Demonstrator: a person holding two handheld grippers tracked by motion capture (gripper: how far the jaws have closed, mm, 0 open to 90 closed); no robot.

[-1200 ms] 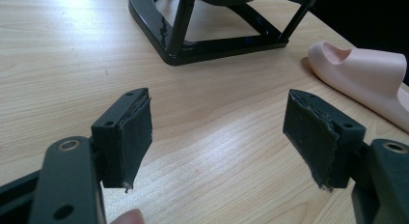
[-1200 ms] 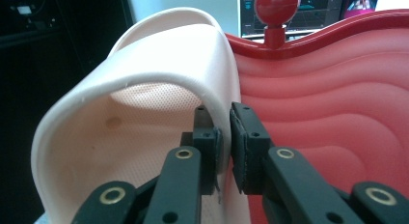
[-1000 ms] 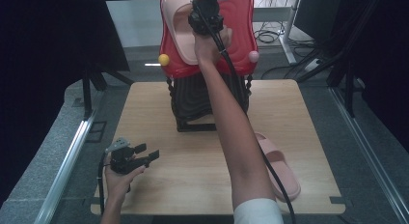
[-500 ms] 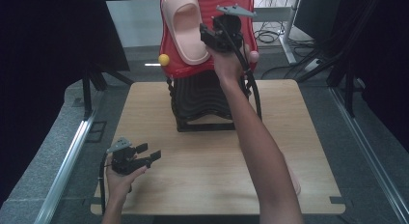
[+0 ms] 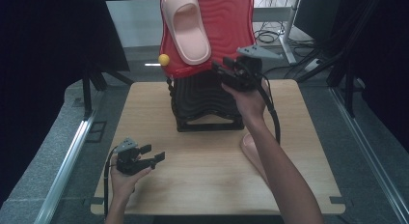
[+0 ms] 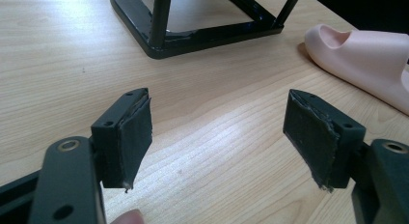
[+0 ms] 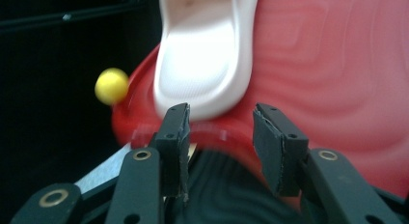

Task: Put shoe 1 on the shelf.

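Standing apart and empty, both grippers' jaws: right gripper (image 5: 218, 68) near the pink slipper (image 5: 185, 26), just opened.

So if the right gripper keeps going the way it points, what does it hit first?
Probably the red tray's rim, just below the pink slipper. The right gripper is open and empty; depth is hard to judge.

No legible text, label, brand or number anywhere.

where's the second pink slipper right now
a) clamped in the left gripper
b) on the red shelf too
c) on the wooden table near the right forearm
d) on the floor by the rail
c: the second pink slipper lies flat on the table, partly hidden under the right forearm, apart from the rack.
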